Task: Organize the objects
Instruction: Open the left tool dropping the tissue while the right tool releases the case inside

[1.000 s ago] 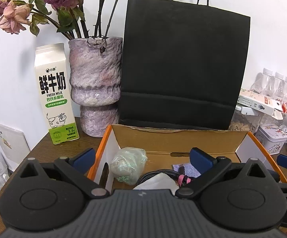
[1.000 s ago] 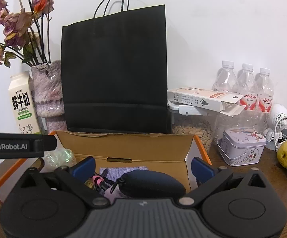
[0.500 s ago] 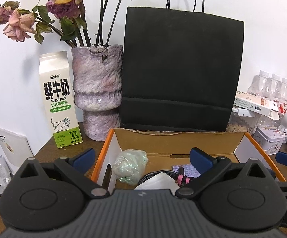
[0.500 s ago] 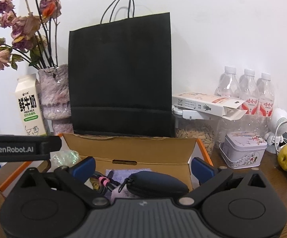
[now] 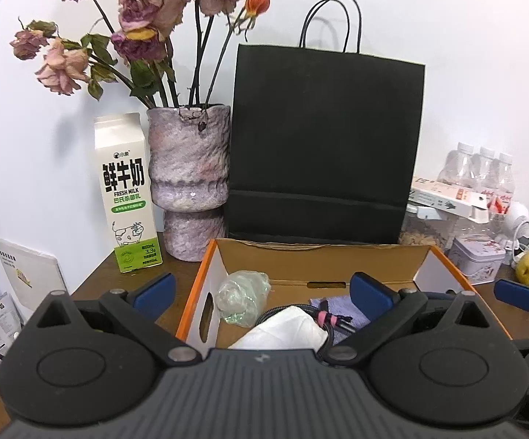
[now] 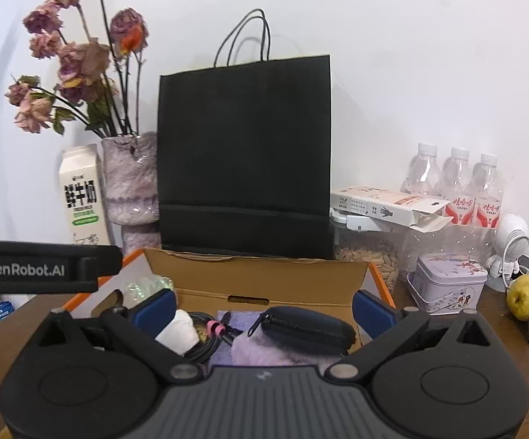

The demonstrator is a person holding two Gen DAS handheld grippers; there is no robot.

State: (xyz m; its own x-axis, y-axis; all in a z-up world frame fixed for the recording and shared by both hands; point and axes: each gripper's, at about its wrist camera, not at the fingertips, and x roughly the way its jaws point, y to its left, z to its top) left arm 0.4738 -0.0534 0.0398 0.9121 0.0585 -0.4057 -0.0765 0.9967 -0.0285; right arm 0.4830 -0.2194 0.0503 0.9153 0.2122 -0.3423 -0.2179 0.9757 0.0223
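Landmark: the open cardboard box with orange edges, sitting on the brown table.

Left gripper is hovering above the near edge of the box, fingers spread wide, released, gripping nothing. Right gripper is hovering over the box's near side as well, fingers likewise parted and empty.

Inside the box: a crumpled clear plastic wrap is lying in the far-left corner; a white folded tissue is sitting near the front, left of centre; a black cable with a pink band is lying just beside the tissue; a dark zip pouch is resting on a fluffy lilac cloth toward the box's right side.

Behind the box: a black paper bag is standing upright against the wall. Left of the box: a mottled vase holding dried roses, and a milk carton further left. Right of the box: a printed tin, water bottles behind it, a yellow-green fruit beyond the tin.
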